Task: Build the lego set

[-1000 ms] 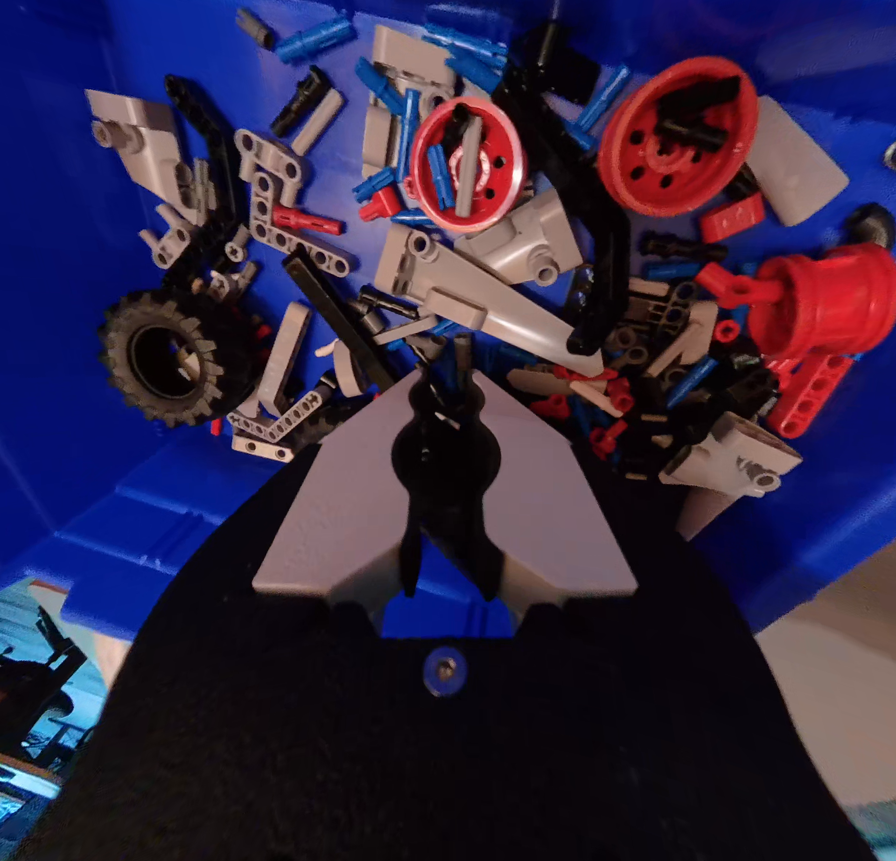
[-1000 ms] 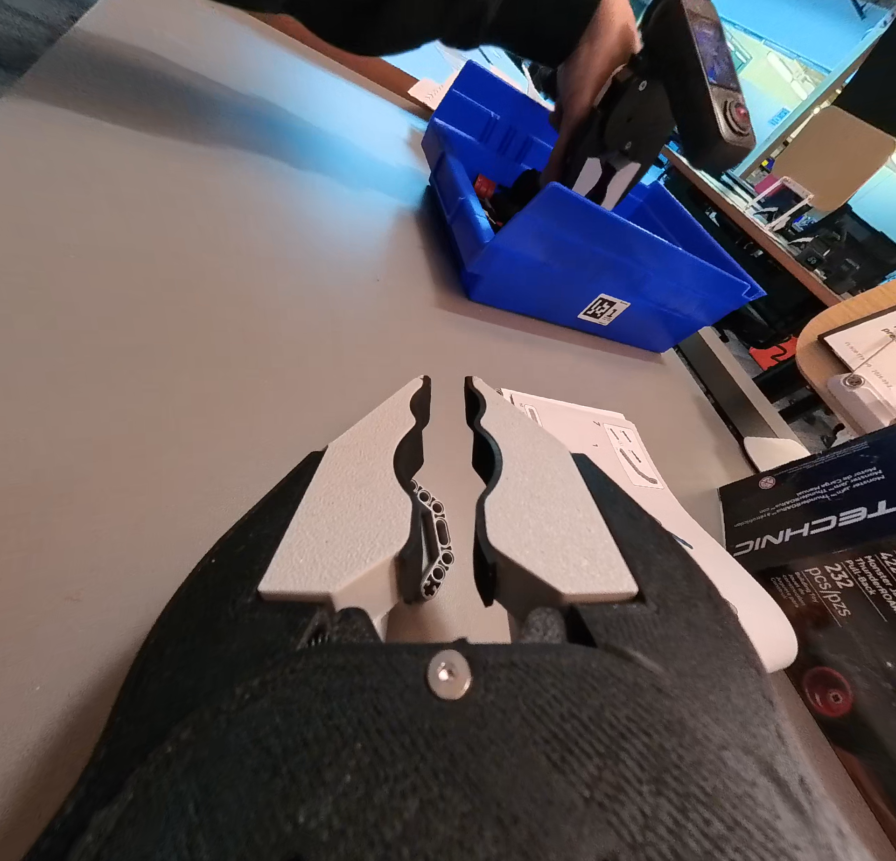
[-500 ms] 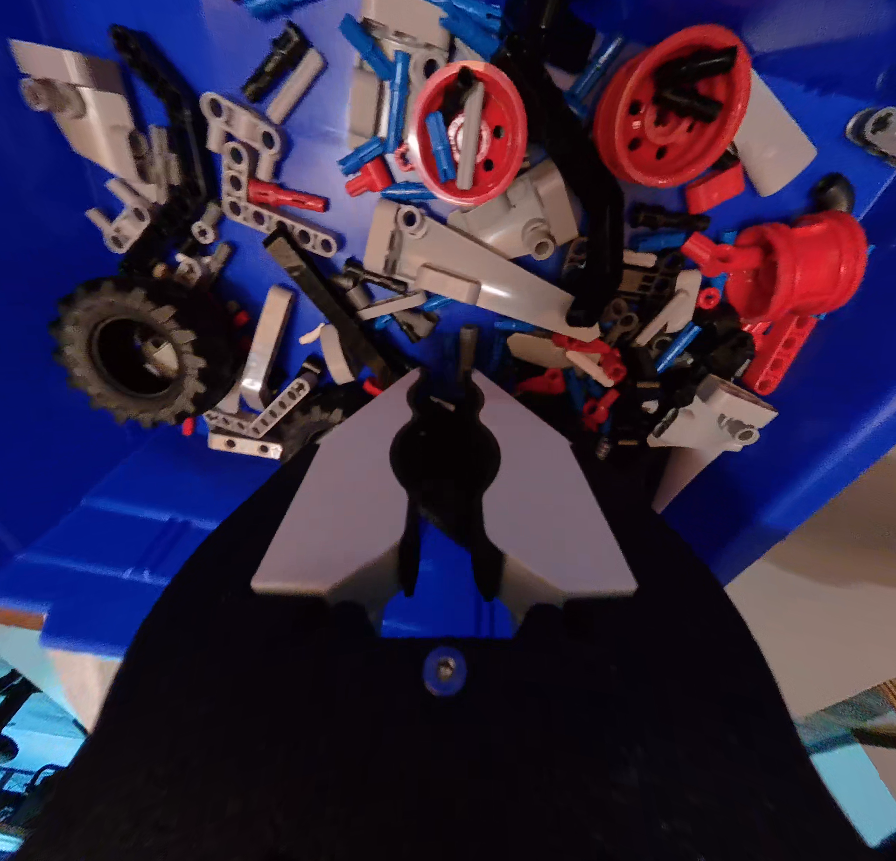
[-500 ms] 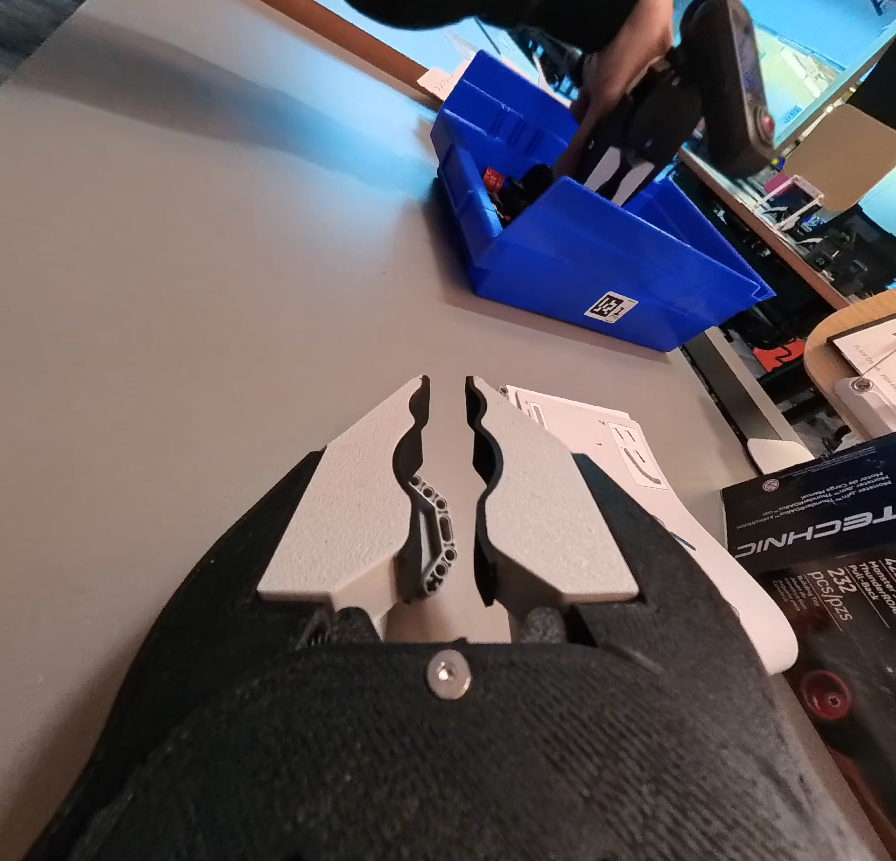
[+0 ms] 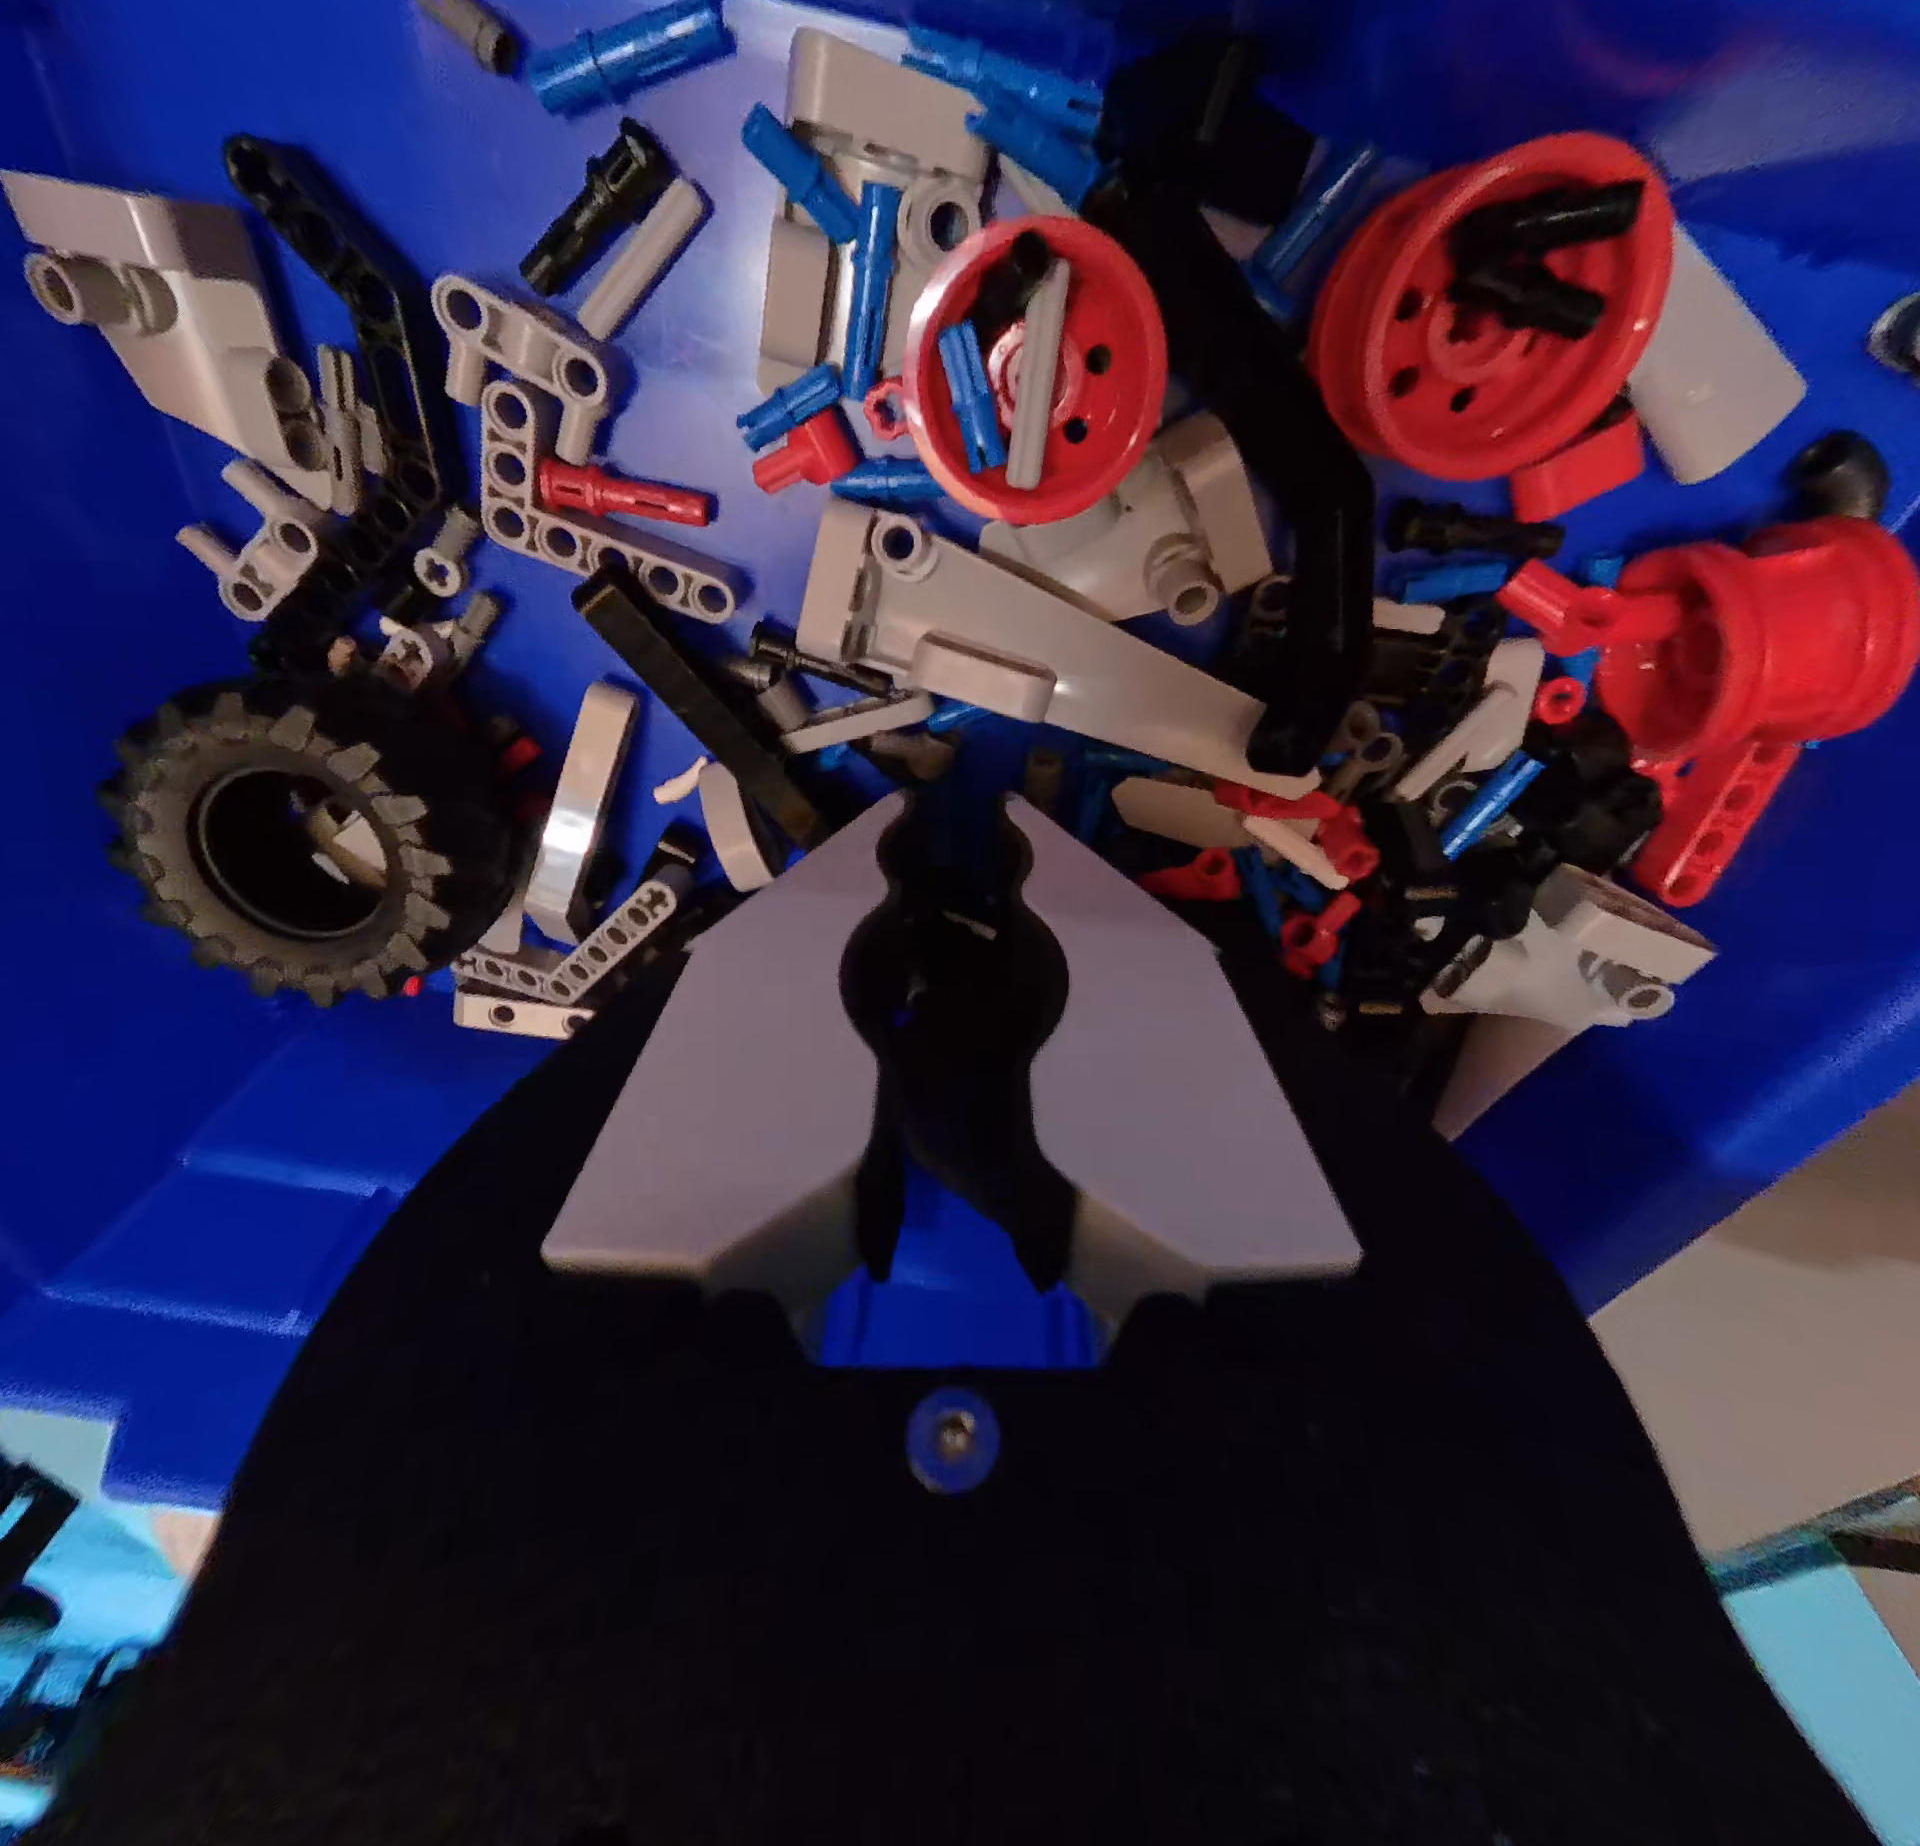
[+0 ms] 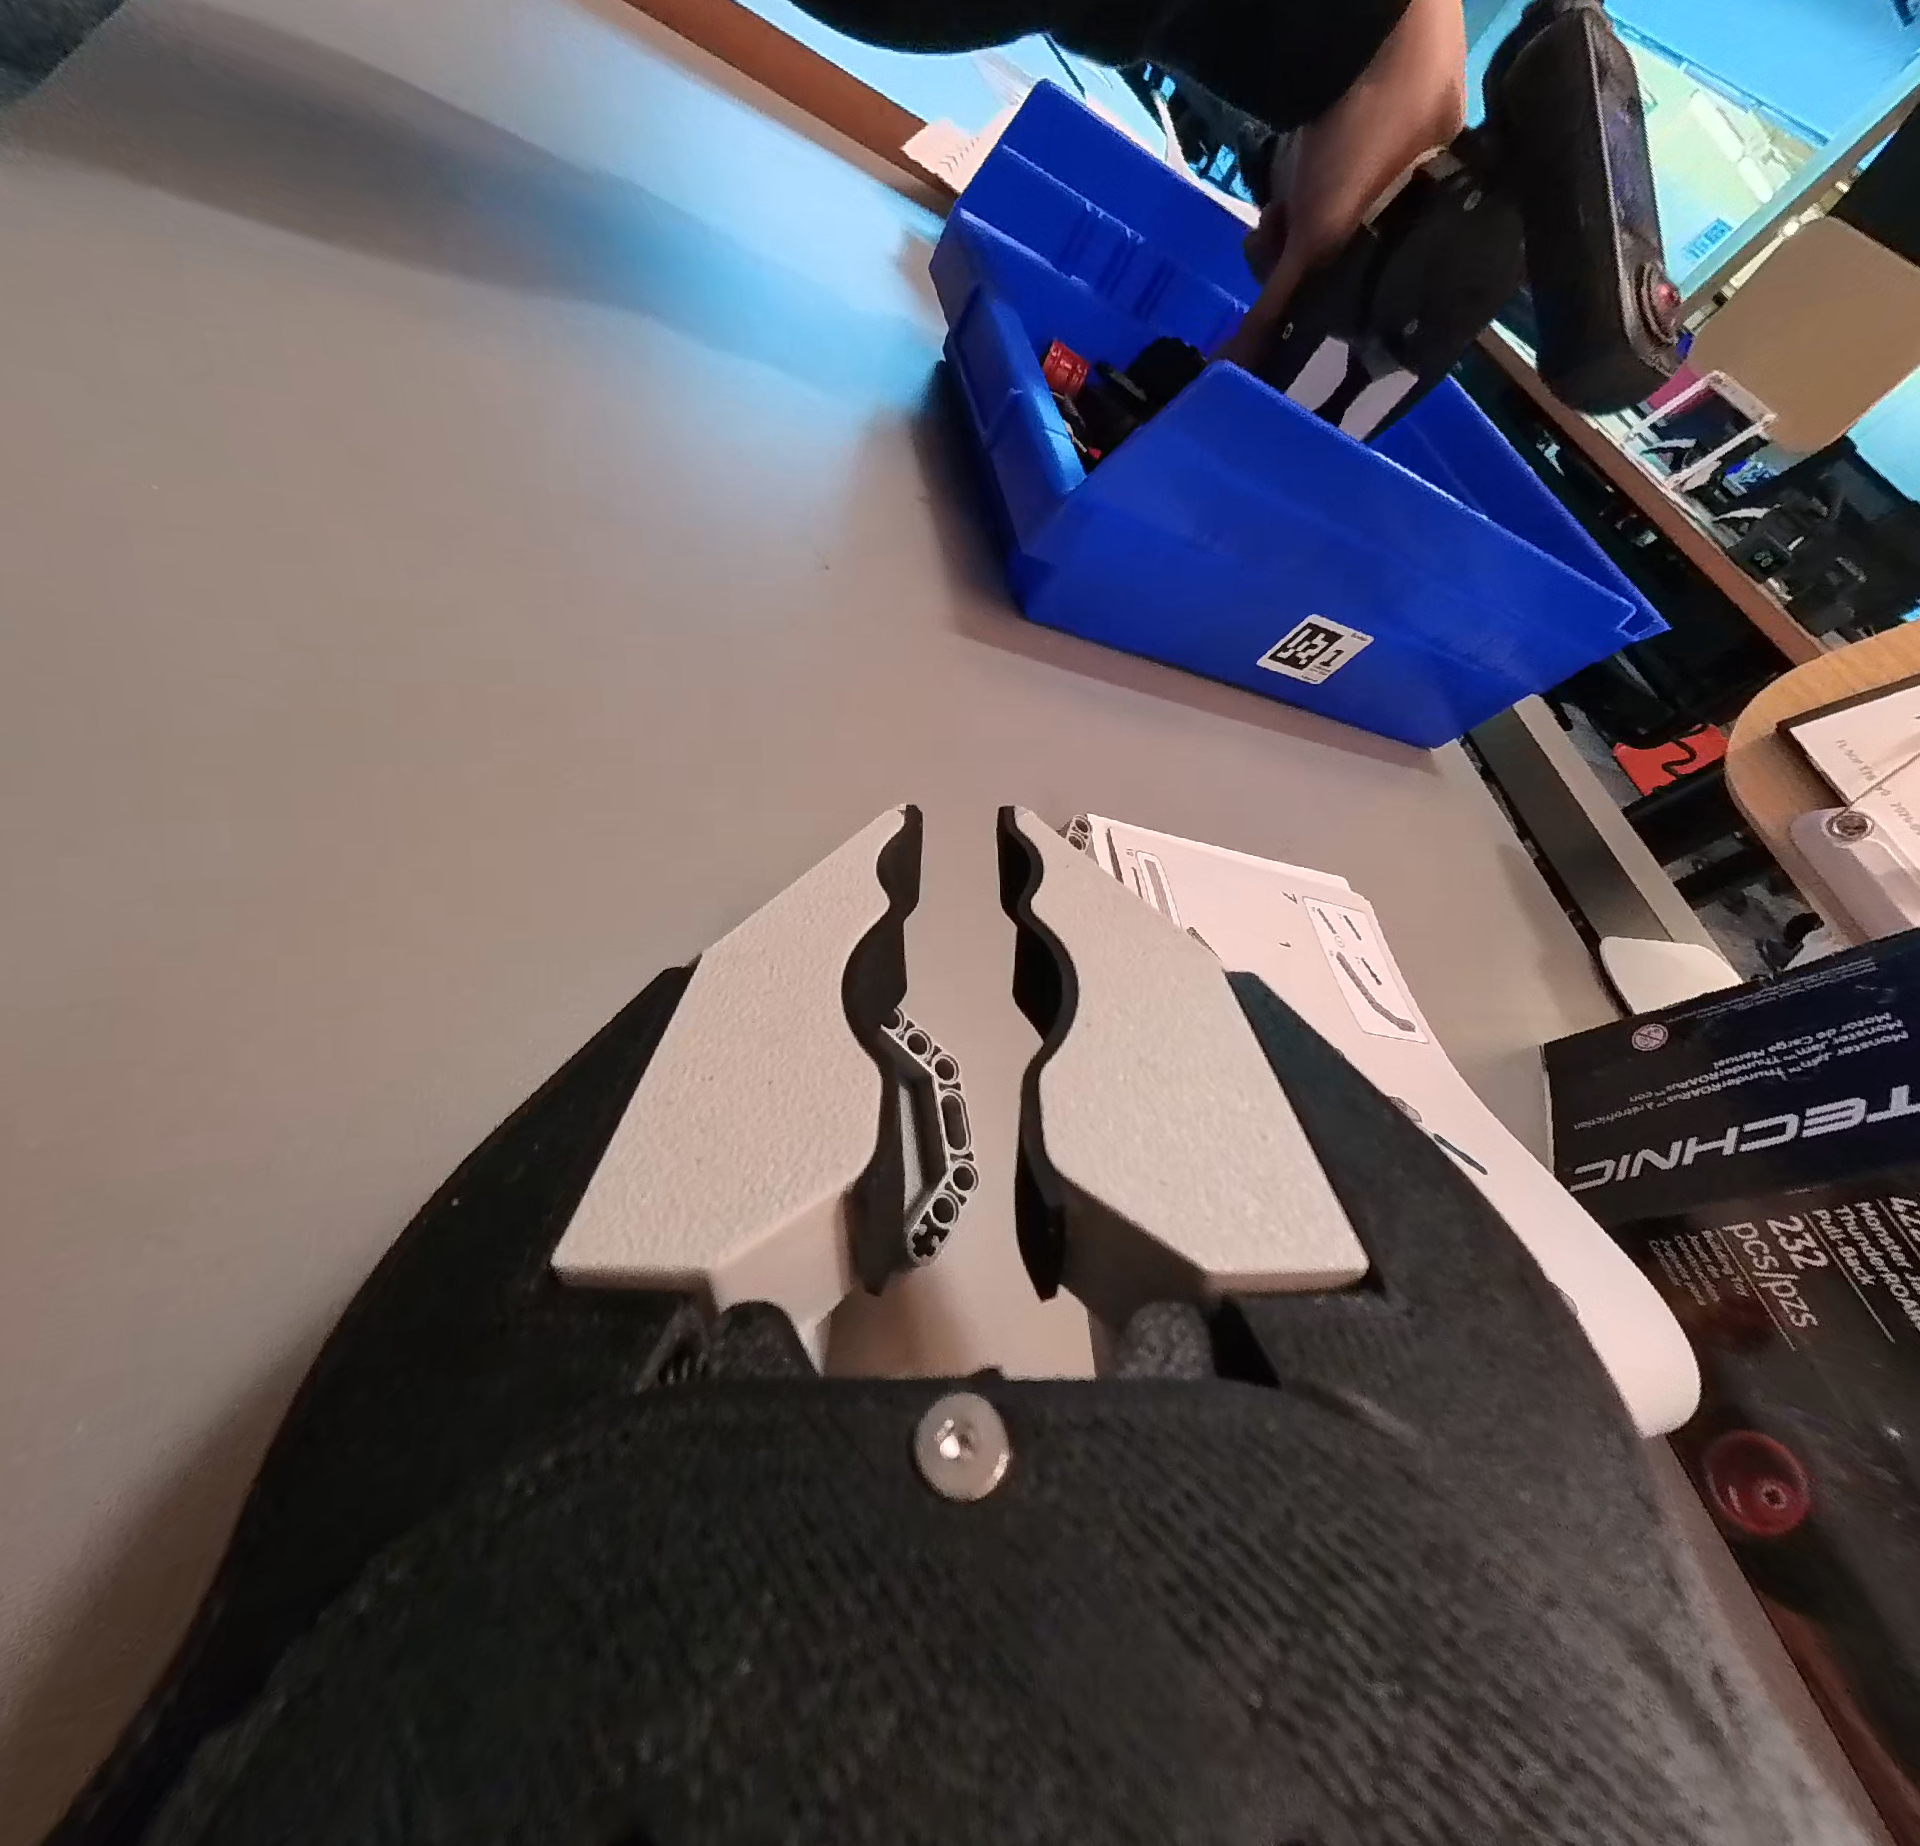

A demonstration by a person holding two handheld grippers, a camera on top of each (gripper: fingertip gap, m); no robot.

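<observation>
My left gripper (image 5: 958, 809) hangs inside the blue bin (image 5: 156, 1121) over a pile of Lego parts. Its jaws are nearly shut on a small blue pin (image 5: 956, 794) at the tips. Ahead lie two red wheels (image 5: 1034, 373) (image 5: 1486, 305), a grey wing panel (image 5: 1039, 653) and a black tyre (image 5: 301, 840). My right gripper (image 6: 958, 820) sits low over the grey table (image 6: 416, 653). Its jaws stand a narrow gap apart, with a grey bent beam (image 6: 935, 1121) deep between them against the left finger.
In the right wrist view the bin (image 6: 1299, 549) stands far right, and a person's hand (image 6: 1340, 165) holds the left gripper (image 6: 1351, 394) in it. A white instruction sheet (image 6: 1247, 923) and a black box (image 6: 1745, 1173) lie right of my right gripper. Some 30 centimetres of space lies between my two pairs of fingers.
My left gripper drifted over the pile and came back, with its jaws unchanged and the small piece staying at the tips. The right gripper and its beam barely moved.
</observation>
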